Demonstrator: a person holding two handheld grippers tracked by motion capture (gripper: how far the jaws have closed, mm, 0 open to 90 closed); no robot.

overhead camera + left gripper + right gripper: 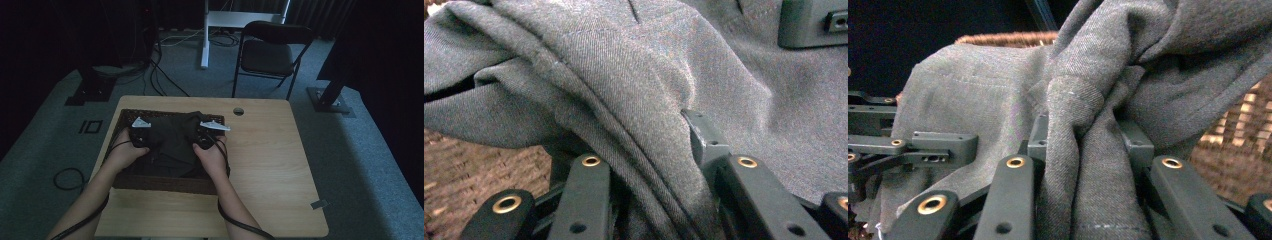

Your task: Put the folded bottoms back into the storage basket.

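- Both ends of the grey garment (172,140) are pinched: the left hand-held gripper (654,165) clamps a thick fold, the right hand-held gripper (1083,150) a bunched ridge.
- The garment sits left of centre in the high view, slumped over the wicker basket (165,184) on the counter (270,165).
- Risk: the bulky twill folds could slide out of the jaws, or a hem could snag on the rough woven rim.
- The cloth is soft, fine-ribbed and stitched; the basket is stiff and brown.

Grey garment (172,142) covering most of the wicker basket's (165,184) floor, left gripper's (649,150) near jaw buried under a fold, garment's type unclear, chair (270,52) behind the basket dim
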